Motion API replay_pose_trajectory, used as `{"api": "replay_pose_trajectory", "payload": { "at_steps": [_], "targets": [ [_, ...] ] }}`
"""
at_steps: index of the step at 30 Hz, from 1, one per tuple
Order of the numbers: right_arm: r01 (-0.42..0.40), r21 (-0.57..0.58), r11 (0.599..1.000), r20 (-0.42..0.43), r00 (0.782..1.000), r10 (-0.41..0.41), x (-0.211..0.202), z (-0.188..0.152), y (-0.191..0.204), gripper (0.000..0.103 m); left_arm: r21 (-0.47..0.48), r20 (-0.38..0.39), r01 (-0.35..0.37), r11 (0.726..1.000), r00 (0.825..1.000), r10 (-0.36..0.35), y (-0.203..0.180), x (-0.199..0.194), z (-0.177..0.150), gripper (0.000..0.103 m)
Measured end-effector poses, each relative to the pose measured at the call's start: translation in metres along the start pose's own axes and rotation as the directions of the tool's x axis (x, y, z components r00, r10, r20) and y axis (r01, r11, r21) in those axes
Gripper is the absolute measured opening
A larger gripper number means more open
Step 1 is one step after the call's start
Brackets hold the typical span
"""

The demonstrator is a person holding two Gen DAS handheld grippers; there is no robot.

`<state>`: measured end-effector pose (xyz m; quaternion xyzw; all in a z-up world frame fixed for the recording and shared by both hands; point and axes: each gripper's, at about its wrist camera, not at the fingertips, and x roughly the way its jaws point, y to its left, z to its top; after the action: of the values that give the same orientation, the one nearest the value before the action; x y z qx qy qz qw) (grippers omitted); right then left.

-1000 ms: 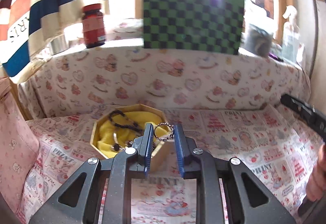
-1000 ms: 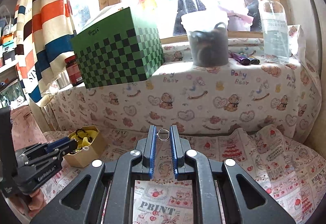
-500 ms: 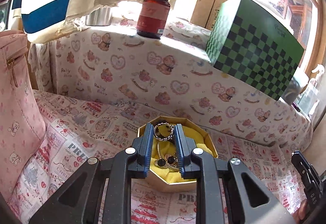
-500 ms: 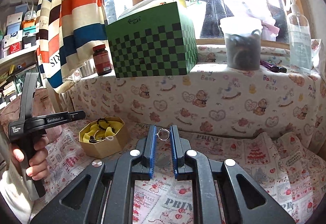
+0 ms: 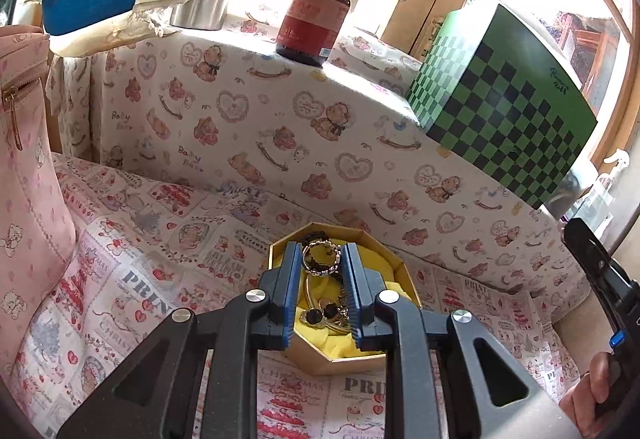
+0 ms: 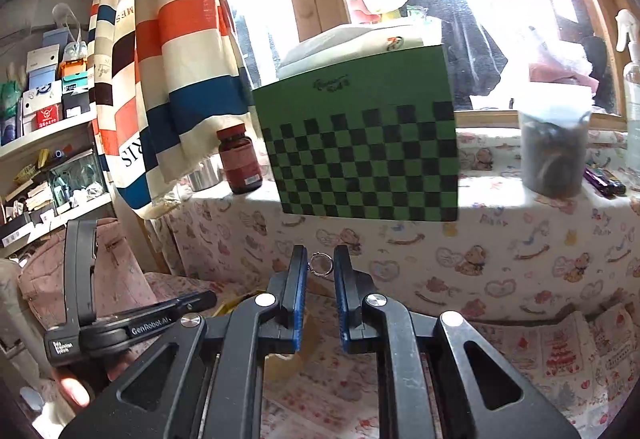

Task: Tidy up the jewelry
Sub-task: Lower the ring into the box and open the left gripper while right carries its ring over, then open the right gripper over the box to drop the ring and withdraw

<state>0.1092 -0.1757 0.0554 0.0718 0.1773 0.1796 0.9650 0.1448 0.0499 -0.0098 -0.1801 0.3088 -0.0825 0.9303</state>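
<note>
Overhead, the left hand-held gripper [image 5: 321,259] pinches a chain-link ring [image 5: 320,262] directly above the yellow-lined jewelry box [image 5: 404,279], apparently poised to drop it in, while the right hand-held gripper [image 6: 319,264] clamps a small silver ring [image 6: 319,264], likely next.
</note>
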Motion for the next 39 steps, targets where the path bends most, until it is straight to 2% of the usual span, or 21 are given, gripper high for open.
{"api": "replay_pose_trajectory", "payload": {
  "at_steps": [5,6,8,10,17,18,20,21,24,26,28,32,33,34,36,39],
  "targets": [
    [-0.091,0.049,0.995,-0.048,0.994,0.094,0.023,-0.003,0.016,0.015,-0.008,0.026,0.001,1.0,1.0,-0.001,0.001,-0.007,0.003,0.021],
    [-0.104,0.06,0.993,-0.058,0.993,0.107,0.028,-0.005,0.017,0.015,-0.009,0.03,-0.011,1.0,0.999,0.011,0.001,-0.009,0.004,0.024],
    [-0.121,0.088,0.989,-0.078,0.989,0.128,0.039,-0.007,0.018,0.015,-0.017,0.046,-0.011,1.0,0.999,0.011,0.002,-0.015,0.006,0.038],
    [-0.137,0.114,0.984,-0.105,0.983,0.149,0.05,-0.008,0.018,0.015,-0.024,0.078,-0.015,1.0,0.997,0.017,0.003,-0.024,0.007,0.038],
    [-0.211,0.148,0.966,-0.191,0.953,0.237,0.075,-0.016,0.019,0.015,-0.02,0.162,-0.037,0.999,0.986,0.04,0.003,-0.045,0.011,0.055],
    [-0.213,0.148,0.966,-0.201,0.95,0.24,0.076,-0.017,0.02,0.015,-0.021,0.167,-0.044,0.999,0.985,0.047,0.003,-0.046,0.012,0.057],
    [-0.194,0.147,0.97,-0.201,0.954,0.221,0.076,-0.019,0.018,0.015,-0.014,0.166,-0.064,0.998,0.984,0.065,0.002,-0.047,0.012,0.068],
    [-0.19,0.151,0.97,-0.2,0.955,0.218,0.075,-0.019,0.016,0.015,-0.012,0.168,-0.072,0.997,0.983,0.073,0.002,-0.047,0.011,0.07],
    [-0.173,0.157,0.972,-0.194,0.96,0.202,0.07,-0.017,0.009,0.015,-0.007,0.183,-0.092,0.996,0.979,0.092,0.001,-0.049,0.01,0.071],
    [-0.17,0.148,0.974,-0.195,0.961,0.197,0.067,-0.015,0.006,0.021,-0.002,0.19,-0.097,0.995,0.977,0.095,0.001,-0.05,0.009,0.073],
    [-0.178,0.142,0.974,-0.192,0.96,0.204,0.064,-0.013,0.004,0.034,-0.003,0.195,-0.089,0.996,0.977,0.088,0.001,-0.052,0.009,0.073],
    [-0.168,0.123,0.978,-0.174,0.967,0.188,0.054,-0.007,0.003,0.034,0.003,0.213,-0.089,0.996,0.973,0.086,0.0,-0.056,0.009,0.074],
    [-0.169,0.122,0.978,-0.171,0.967,0.188,0.051,-0.006,0.001,0.038,0.0,0.213,-0.087,0.996,0.973,0.085,0.001,-0.056,0.009,0.074],
    [-0.165,0.119,0.979,-0.168,0.968,0.184,0.047,-0.005,0.0,0.049,-0.003,0.212,-0.084,0.996,0.974,0.083,0.002,-0.056,0.009,0.074],
    [-0.139,0.091,0.986,-0.15,0.977,0.151,0.035,-0.005,-0.003,0.057,-0.002,0.211,-0.083,0.997,0.974,0.081,0.001,-0.056,0.009,0.074],
    [-0.081,0.011,0.997,-0.129,0.988,0.081,0.018,-0.005,-0.006,0.06,0.025,0.22,-0.095,0.995,0.972,0.087,-0.005,-0.057,0.007,0.075]
  ]
}}
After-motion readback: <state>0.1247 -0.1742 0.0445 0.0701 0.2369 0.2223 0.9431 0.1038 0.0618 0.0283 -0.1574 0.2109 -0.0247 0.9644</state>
